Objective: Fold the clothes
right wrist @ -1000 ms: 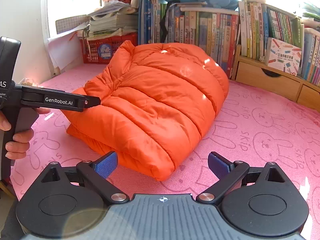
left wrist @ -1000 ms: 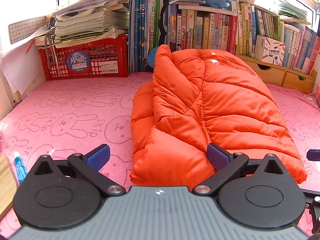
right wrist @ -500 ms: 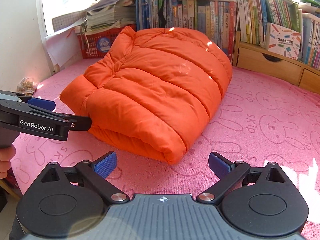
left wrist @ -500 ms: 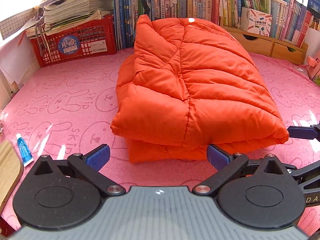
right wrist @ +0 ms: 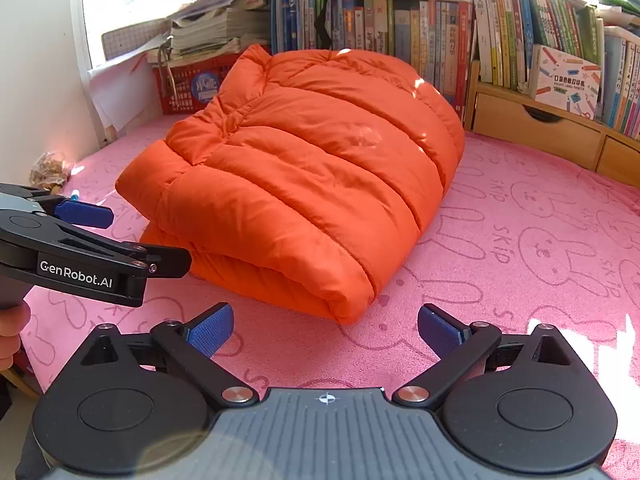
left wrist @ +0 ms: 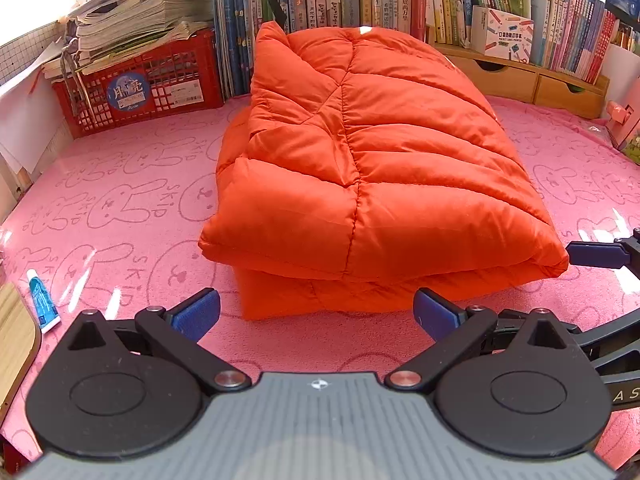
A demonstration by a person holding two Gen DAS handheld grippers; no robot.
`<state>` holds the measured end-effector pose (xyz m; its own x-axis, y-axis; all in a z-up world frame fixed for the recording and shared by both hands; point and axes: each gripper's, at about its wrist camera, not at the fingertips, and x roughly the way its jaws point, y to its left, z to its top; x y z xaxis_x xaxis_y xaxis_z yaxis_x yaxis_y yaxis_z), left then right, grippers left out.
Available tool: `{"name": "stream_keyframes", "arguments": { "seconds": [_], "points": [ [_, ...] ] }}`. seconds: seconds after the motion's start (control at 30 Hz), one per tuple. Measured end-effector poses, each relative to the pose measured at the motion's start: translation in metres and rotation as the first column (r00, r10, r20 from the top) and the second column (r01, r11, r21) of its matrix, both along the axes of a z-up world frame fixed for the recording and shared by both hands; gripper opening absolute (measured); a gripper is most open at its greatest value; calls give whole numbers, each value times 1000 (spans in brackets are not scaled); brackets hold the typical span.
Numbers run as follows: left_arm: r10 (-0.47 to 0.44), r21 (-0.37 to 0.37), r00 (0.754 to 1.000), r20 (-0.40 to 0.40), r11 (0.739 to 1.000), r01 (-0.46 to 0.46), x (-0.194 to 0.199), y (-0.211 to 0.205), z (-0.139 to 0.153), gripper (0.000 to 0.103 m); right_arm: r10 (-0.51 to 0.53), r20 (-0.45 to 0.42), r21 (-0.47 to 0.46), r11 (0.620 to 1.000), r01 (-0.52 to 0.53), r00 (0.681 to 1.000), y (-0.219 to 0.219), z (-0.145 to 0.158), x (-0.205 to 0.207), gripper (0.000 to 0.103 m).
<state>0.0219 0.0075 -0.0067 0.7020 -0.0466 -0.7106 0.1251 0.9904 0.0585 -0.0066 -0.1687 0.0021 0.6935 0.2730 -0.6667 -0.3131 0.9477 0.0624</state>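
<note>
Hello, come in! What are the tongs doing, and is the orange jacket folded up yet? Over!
Left tongs open, empty. Right tongs open, empty. Orange jacket lies folded on pink mat, untouched. Nothing in the way.

Left gripper (left wrist: 316, 312): jaws spread wide, blue pads (left wrist: 196, 314) apart, nothing between them; held low and near, pointing toward the far side.
Right gripper (right wrist: 326, 330): jaws spread wide, blue pads (right wrist: 212, 328) apart, nothing gripped; low and near, level.
Relative pose: left gripper lies at the left of the right wrist view, side-on.
Hand (right wrist: 12, 334): fingers partly visible at the left gripper's handle, left edge.
</note>
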Motion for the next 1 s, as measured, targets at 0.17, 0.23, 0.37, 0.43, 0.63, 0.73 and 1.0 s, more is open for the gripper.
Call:
{"name": "stream_keyframes", "arguments": {
  "seconds": [0.17,0.23,0.37,0.43,0.63,0.73,1.0],
  "points": [
    [-2,10,1000,0,1000,2,0,-2,1,103,-4,2,-4,1000,4,1000,0,0,0,100],
    [-4,14,1000,1,1000,4,1,-2,1,103,-5,3,-5,1000,5,1000,-1,0,0,100],
    [-10,19,1000,2,1000,10,0,-3,2,103,-7,4,-6,1000,7,1000,-1,0,1,100],
    [-10,21,1000,2,1000,10,0,-3,2,103,-9,3,-5,1000,9,1000,-1,0,1,101],
    [-6,31,1000,4,1000,6,0,-3,2,103,-16,5,-6,1000,16,1000,-2,0,0,101],
    [-8,35,1000,9,999,7,-1,-3,2,103,-20,9,-11,1000,20,1000,-2,0,0,101],
    [-23,31,1000,7,999,23,-1,-2,3,103,-13,18,-35,999,13,1000,1,4,1,103]
  ]
}}
